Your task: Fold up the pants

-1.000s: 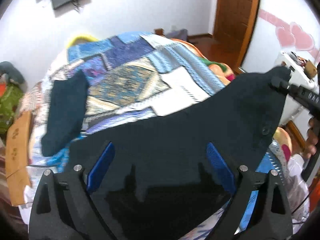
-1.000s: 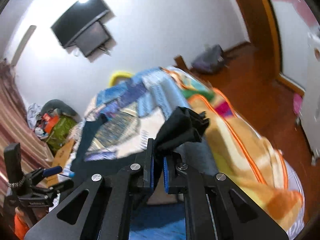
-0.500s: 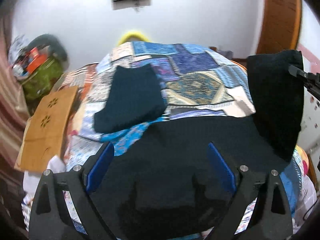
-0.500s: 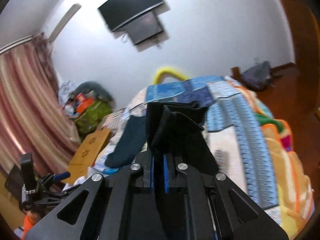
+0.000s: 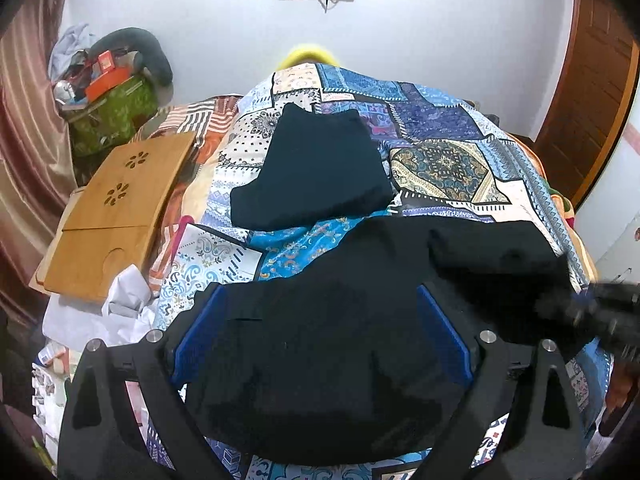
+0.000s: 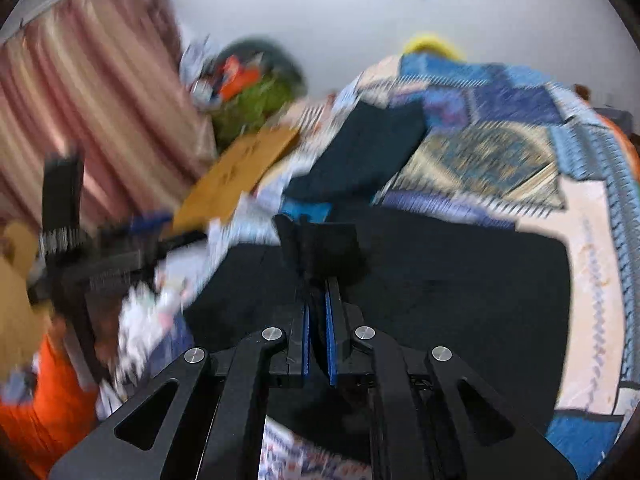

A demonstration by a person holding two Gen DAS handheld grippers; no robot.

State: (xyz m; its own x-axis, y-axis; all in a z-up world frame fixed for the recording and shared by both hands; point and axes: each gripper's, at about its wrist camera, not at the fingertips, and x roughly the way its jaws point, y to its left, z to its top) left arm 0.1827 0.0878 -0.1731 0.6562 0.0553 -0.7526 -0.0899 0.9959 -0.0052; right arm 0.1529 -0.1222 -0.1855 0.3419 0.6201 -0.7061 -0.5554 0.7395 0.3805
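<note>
Black pants (image 5: 360,300) lie spread on the patchwork bedspread (image 5: 440,168). My left gripper (image 5: 320,332) hangs open just above the cloth, its blue pads wide apart, holding nothing. My right gripper (image 6: 316,312) is shut on a bunched fold of the pants (image 6: 320,244) and holds it over the rest of the pants (image 6: 440,280). In the left wrist view the right gripper (image 5: 592,308) shows blurred at the right edge with the folded-over flap (image 5: 496,256) under it.
A dark folded garment (image 5: 316,176) lies farther back on the bed, also in the right wrist view (image 6: 360,160). A wooden lap tray (image 5: 116,208) rests at the left bed edge. Clutter and a green bag (image 5: 108,112) sit by the curtain. White wall behind.
My right gripper has swung the held pants end from the right side across and down over the pants. The left gripper has stayed open over the cloth while its view turned toward the bed's middle.
</note>
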